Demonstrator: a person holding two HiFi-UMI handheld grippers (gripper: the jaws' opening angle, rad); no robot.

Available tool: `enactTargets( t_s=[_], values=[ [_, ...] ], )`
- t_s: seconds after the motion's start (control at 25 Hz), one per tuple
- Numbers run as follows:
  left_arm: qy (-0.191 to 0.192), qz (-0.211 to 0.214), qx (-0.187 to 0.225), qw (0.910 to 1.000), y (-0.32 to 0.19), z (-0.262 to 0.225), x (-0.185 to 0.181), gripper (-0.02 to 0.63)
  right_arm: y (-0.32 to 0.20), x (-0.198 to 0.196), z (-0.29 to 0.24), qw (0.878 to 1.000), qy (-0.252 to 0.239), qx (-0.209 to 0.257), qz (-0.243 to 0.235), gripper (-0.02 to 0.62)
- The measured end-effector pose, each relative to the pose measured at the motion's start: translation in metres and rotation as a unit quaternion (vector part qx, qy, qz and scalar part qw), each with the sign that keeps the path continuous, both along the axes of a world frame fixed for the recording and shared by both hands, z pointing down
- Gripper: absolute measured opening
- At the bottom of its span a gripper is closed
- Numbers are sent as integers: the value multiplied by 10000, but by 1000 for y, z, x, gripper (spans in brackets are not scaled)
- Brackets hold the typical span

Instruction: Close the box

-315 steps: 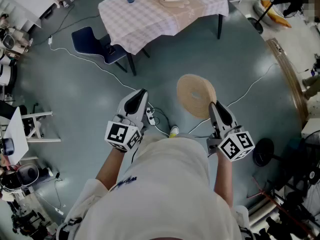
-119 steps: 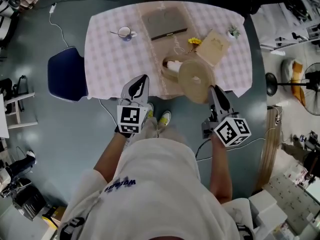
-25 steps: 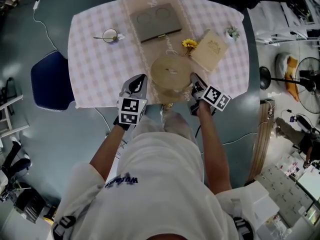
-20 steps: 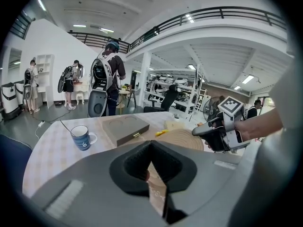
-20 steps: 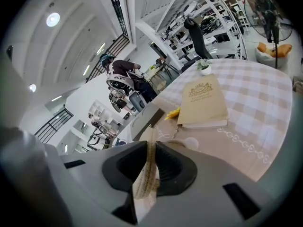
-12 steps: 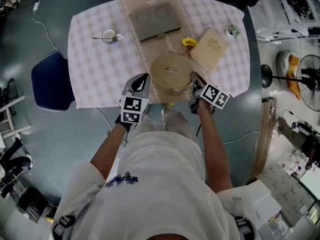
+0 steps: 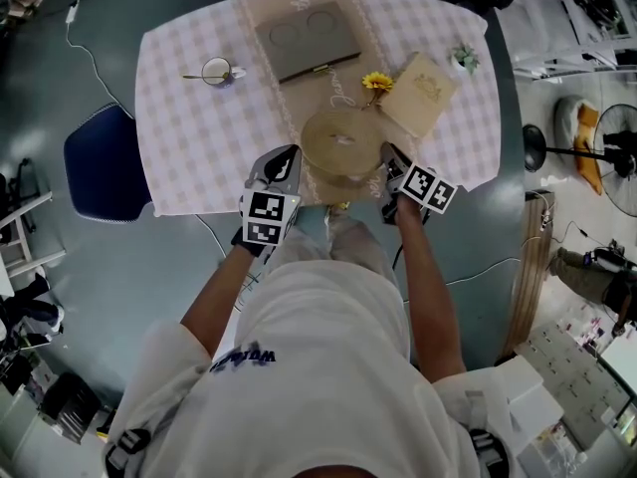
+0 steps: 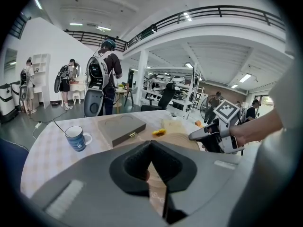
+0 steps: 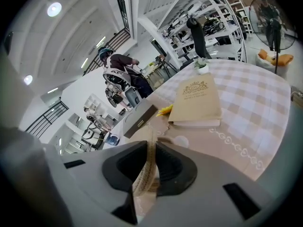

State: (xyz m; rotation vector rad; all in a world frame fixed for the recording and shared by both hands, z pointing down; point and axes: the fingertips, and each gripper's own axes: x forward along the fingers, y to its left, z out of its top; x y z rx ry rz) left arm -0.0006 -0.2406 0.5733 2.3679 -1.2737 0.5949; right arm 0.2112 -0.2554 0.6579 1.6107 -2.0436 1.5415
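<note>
Two grippers are hovering at the near edge of the worktop [image 7: 199, 127]. The jaws of the right gripper [image 7: 389, 155] are gripping the rim of the woven lid [image 7: 341, 139]; those of the left gripper [image 7: 287, 154] are sitting closed and empty.

**Top-down look: round lid at the near edge of the bench**

So the person stands right at the bench [image 7: 189, 137], which has a checked cloth on it. A round woven lid [image 7: 341, 139] sits near the front edge, dead centre. The right hand-held gripper [image 7: 389, 154] has its tips at the lid's right rim; the left hand-held gripper [image 7: 289, 154] points in just beside the lid's left side. Farther back: a flat grey case [image 7: 307, 40], a cup [image 7: 216, 71], a tan book [image 7: 422, 92] with a yellow flower [image 7: 377, 82] next to it, and a tiny plant [image 7: 464, 59]. Blue chair [image 7: 100, 162] on the floor, left.
</note>
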Motion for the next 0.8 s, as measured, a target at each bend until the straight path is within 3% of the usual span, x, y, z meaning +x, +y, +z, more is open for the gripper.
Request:
enactTargets(
  t_s=[0.8],
  values=[
    [-123,133,-26,9998,1,2,3,2,2,5,21,9987,454,-113,-187,64]
  ],
)
